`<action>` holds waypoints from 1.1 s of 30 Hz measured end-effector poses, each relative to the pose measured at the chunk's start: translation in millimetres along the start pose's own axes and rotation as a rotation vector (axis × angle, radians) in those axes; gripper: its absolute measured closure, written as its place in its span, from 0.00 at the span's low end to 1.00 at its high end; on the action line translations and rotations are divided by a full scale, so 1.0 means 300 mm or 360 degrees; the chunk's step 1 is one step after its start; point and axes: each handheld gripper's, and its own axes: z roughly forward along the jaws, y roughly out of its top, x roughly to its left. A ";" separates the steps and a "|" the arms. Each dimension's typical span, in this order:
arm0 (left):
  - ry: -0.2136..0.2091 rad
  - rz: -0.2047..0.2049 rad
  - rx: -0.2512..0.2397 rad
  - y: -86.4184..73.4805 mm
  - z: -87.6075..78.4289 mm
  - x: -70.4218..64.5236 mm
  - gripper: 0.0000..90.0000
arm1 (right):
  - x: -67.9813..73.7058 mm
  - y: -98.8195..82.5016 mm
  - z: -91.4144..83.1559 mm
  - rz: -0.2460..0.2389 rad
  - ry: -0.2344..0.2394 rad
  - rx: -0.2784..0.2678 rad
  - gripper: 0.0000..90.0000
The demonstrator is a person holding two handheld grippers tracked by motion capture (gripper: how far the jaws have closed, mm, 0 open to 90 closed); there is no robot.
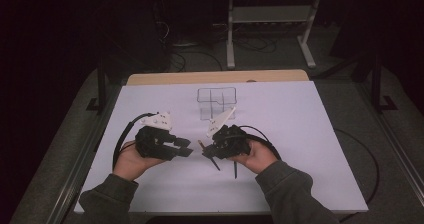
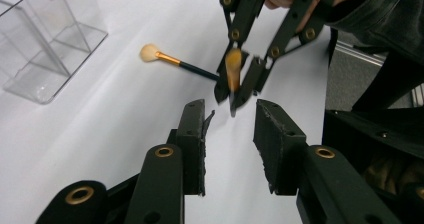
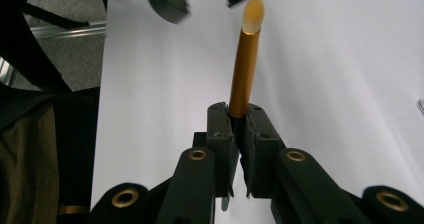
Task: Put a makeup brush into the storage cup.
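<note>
My right gripper [image 3: 239,134] sits clamped on the gold-handled brush [image 3: 246,69], jaws narrow on the ferrule, bristle tip pointing away from me toward my left gripper [image 2: 230,134]. That left gripper's jaws stand apart, nothing between the pads; the brush tip hangs just beyond them, not touching. In the left gripper view a second brush [image 2: 175,62], black-handled with a pale head, lies flat on the white table [image 1: 300,134], between the held brush and the clear divided organizer [image 1: 216,101]. The organizer stands on the table beyond both grippers, well apart from the held brush. Both hands hover near each other above the table's near half.
</note>
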 end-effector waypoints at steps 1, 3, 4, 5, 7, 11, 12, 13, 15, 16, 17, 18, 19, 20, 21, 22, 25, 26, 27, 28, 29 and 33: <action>0.0010 -0.0003 -0.0002 -0.009 -0.001 -0.001 0.71 | 0.000 0.000 0.000 0.0000 0.0000 0.0000 0.92; 0.0022 -0.0014 -0.0019 -0.028 -0.003 0.002 0.71 | -0.012 -0.005 -0.005 0.0017 -0.0001 -0.0003 0.92; 0.0024 -0.0025 -0.0029 -0.038 -0.005 0.003 0.70 | -0.018 -0.007 -0.009 0.0022 -0.0003 -0.0006 0.92; 0.0032 -0.0046 -0.0047 -0.058 -0.005 0.004 0.70 | -0.032 -0.012 -0.018 0.0049 0.0003 -0.0019 0.92; 0.0046 -0.0059 -0.0060 -0.079 -0.002 0.005 0.69 | -0.046 -0.017 -0.026 0.0062 0.0002 -0.0031 0.92; 0.0058 -0.0106 -0.0074 -0.119 0.005 0.009 0.68 | -0.066 -0.026 -0.039 0.0093 -0.0017 -0.0053 0.92; 0.0058 -0.0106 -0.0074 -0.119 0.005 0.009 0.68 | -0.066 -0.026 -0.039 0.0093 -0.0017 -0.0053 0.92; 0.0060 -0.0114 -0.0077 -0.127 0.009 0.010 0.67 | -0.074 -0.030 -0.042 0.0109 -0.0013 -0.0060 0.92; 0.0051 -0.0125 -0.0082 -0.143 0.014 0.012 0.67 | -0.079 -0.031 -0.044 0.0116 -0.0010 -0.0064 0.92; 0.0050 -0.0141 -0.0093 -0.151 0.016 0.010 0.66 | -0.083 -0.033 -0.046 0.0132 -0.0009 -0.0068 0.92; 0.0054 -0.0139 -0.0104 -0.158 0.018 0.011 0.66 | -0.091 -0.035 -0.047 0.0137 -0.0005 -0.0075 0.92; 0.0060 -0.0148 -0.0109 -0.165 0.019 0.011 0.66 | -0.097 -0.037 -0.049 0.0147 -0.0001 -0.0081 0.92; 0.0066 -0.0158 -0.0112 -0.171 0.021 0.009 0.65 | -0.101 -0.039 -0.052 0.0163 0.0005 -0.0085 0.92; 0.0073 -0.0152 -0.0109 -0.176 0.021 0.010 0.65 | -0.105 -0.041 -0.054 0.0180 0.0009 -0.0091 0.92; 0.0075 -0.0153 -0.0114 -0.184 0.023 0.010 0.64 | -0.115 -0.045 -0.058 0.0191 0.0009 -0.0103 0.92; 0.0083 -0.0162 -0.0118 -0.190 0.025 0.009 0.64 | -0.115 -0.045 -0.058 0.0191 0.0009 -0.0103 0.92; 0.0115 -0.0180 -0.0123 -0.212 0.028 0.004 0.62 | -0.128 -0.046 -0.066 0.0208 0.0008 -0.0100 0.92; 0.0115 -0.0180 -0.0123 -0.212 0.028 0.004 0.61 | -0.128 -0.046 -0.066 0.0208 0.0008 -0.0100 0.92; 0.0125 -0.0189 -0.0134 -0.216 0.031 0.000 0.61 | -0.131 -0.039 -0.074 0.0204 0.0003 -0.0103 0.92; 0.0134 -0.0195 -0.0140 -0.221 0.031 -0.002 0.61 | -0.131 -0.039 -0.074 0.0204 0.0003 -0.0103 0.92; 0.0158 -0.0192 -0.0133 -0.228 0.031 -0.007 0.60 | -0.133 -0.029 -0.082 0.0204 -0.0005 -0.0105 0.92; 0.0185 -0.0189 -0.0135 -0.237 0.034 -0.013 0.58 | -0.139 -0.019 -0.097 0.0214 -0.0021 -0.0094 0.92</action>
